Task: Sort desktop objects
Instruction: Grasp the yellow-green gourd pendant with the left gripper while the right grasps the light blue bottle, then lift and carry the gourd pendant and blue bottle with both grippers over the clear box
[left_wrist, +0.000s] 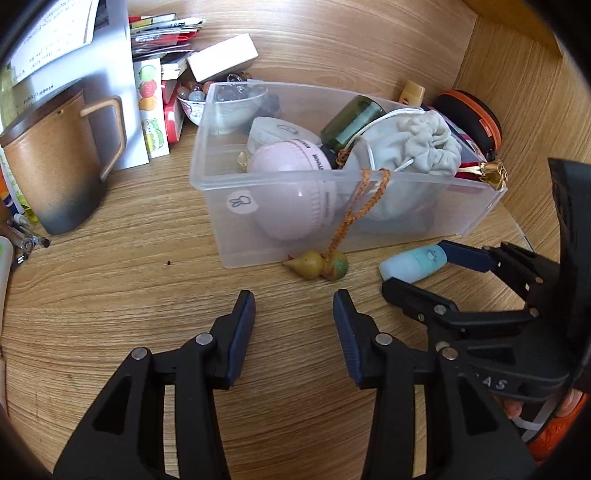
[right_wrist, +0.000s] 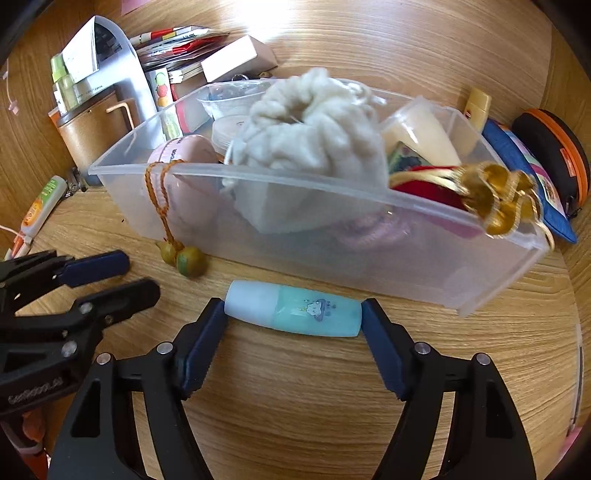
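Resting surface: wood-grain desk (right_wrist: 295, 387), wooden wall behind, cluttered.
Far left: brown mug (left_wrist: 55, 166), stacked books (left_wrist: 162, 33).
Middle: clear bin (right_wrist: 332, 236), full; gourd charm (right_wrist: 184, 258) hangs over its front.
Left gripper (left_wrist: 294, 321): parted, nothing between its jaws.
Right gripper (right_wrist: 293, 332): wide, its pads at both ends of the blue bottle (right_wrist: 291, 312), which lies flat before the bin.

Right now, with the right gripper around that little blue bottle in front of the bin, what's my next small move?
Probably close the right gripper on the blue bottle. The bottle lies on the desk lengthwise between the open fingers, which flank its two ends. Then lift it over the clear bin wall just behind. The left gripper is open and holds nothing.
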